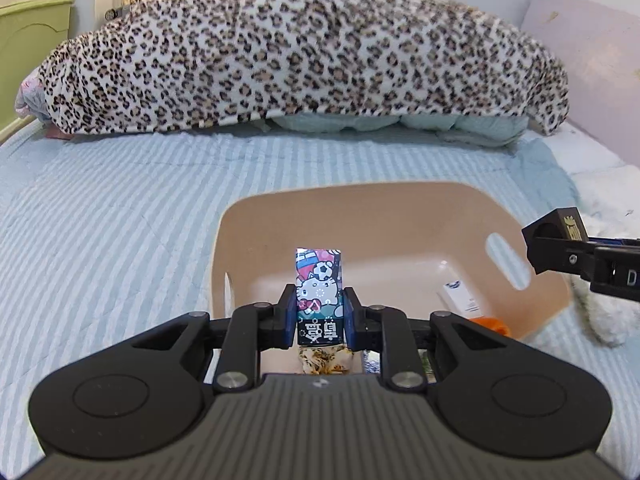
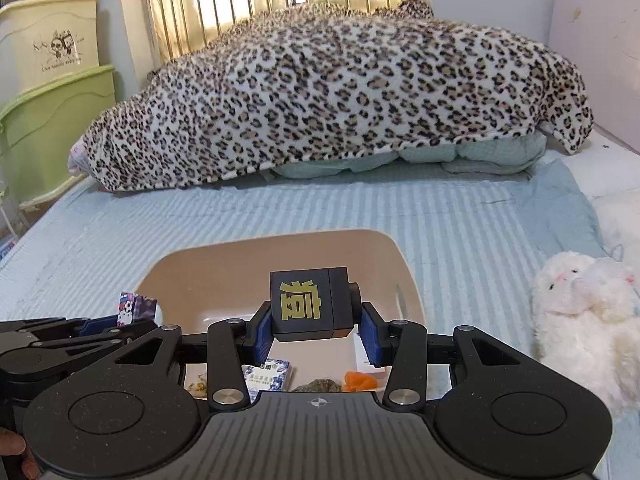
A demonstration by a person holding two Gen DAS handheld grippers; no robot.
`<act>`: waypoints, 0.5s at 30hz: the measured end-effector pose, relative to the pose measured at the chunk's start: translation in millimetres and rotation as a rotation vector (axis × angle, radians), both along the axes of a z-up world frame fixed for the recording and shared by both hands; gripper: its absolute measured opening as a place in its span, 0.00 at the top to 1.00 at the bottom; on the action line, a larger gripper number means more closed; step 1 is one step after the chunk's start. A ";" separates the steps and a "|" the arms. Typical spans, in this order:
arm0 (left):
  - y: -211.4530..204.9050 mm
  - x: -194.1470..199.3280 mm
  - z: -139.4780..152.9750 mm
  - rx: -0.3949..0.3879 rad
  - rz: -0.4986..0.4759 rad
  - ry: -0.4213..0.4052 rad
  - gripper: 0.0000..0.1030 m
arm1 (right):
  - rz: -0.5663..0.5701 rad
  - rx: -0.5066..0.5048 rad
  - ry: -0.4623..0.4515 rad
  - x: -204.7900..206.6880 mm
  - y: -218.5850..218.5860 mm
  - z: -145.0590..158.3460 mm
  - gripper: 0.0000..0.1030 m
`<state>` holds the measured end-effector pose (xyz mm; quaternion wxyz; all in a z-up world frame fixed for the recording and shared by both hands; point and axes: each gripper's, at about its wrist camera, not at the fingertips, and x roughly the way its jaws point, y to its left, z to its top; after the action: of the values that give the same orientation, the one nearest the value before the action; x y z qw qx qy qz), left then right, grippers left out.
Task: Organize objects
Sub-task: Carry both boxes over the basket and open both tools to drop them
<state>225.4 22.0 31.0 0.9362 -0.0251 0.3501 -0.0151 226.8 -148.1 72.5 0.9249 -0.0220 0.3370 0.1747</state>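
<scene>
Left gripper [image 1: 319, 312] was clamped on a slim upright cartoon-print box [image 1: 319, 284], glossy card, cat face and soccer ball printed on it, Chinese characters on the black lower band. It hung over the near side of the beige plastic bin [image 1: 360, 216], a smooth rounded tub with slot handles. Right gripper [image 2: 316, 326] gripped a matte black cube box [image 2: 310, 306] with a big gold Chinese character on its front, blue pads tight on both sides, above the same bin [image 2: 280, 248].

Inside the bin: a white tube [image 1: 460, 296], an orange piece [image 2: 360, 380], a blue-and-white patterned small box [image 2: 270, 376]; text too small to read. The bin sat on a ribbed, light blue striped quilt [image 1: 120, 208]. A fuzzy leopard-print blanket [image 1: 300, 52] lay heaped behind. A white plush toy [image 2: 580, 320] lay right of the bin. A green cabinet [image 2: 52, 128] stood at the left.
</scene>
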 end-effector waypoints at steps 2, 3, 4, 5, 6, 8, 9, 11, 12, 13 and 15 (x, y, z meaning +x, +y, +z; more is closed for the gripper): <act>-0.8 9.9 -9.2 0.000 0.006 0.027 0.76 | -0.002 -0.013 0.018 11.0 6.1 -9.4 0.60; -2.0 13.4 -12.9 0.005 0.011 0.033 0.76 | -0.002 -0.020 0.031 16.4 8.9 -15.4 0.60; -4.1 16.9 -16.4 0.018 0.014 0.038 0.76 | -0.005 -0.026 0.044 21.0 11.3 -21.6 0.60; -5.9 20.4 -20.1 0.026 0.015 0.046 0.76 | -0.006 -0.032 0.053 24.5 13.0 -27.2 0.60; -6.4 23.3 -24.6 0.024 0.016 0.057 0.76 | -0.007 -0.038 0.065 28.5 14.6 -33.1 0.60; -8.2 29.2 -32.3 0.025 0.017 0.082 0.76 | -0.012 -0.054 0.087 35.0 16.8 -45.1 0.60; -8.9 31.8 -35.5 0.029 0.016 0.093 0.76 | -0.015 -0.060 0.097 37.4 17.3 -50.6 0.60; -10.7 36.3 -41.8 0.037 0.013 0.118 0.76 | -0.021 -0.071 0.118 40.8 17.3 -60.3 0.60; -11.1 37.9 -44.3 0.040 0.019 0.130 0.76 | -0.022 -0.076 0.129 42.8 17.5 -64.6 0.60; -11.5 38.9 -45.8 0.044 0.027 0.139 0.76 | -0.024 -0.079 0.140 44.2 17.3 -68.6 0.60; -10.8 40.7 -48.6 0.046 0.040 0.159 0.76 | -0.021 -0.084 0.148 44.9 16.7 -73.7 0.60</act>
<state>266.1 11.2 -17.6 0.9059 -0.0119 0.4232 0.0135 271.7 -131.4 -1.2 0.8975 -0.0441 0.4116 0.1519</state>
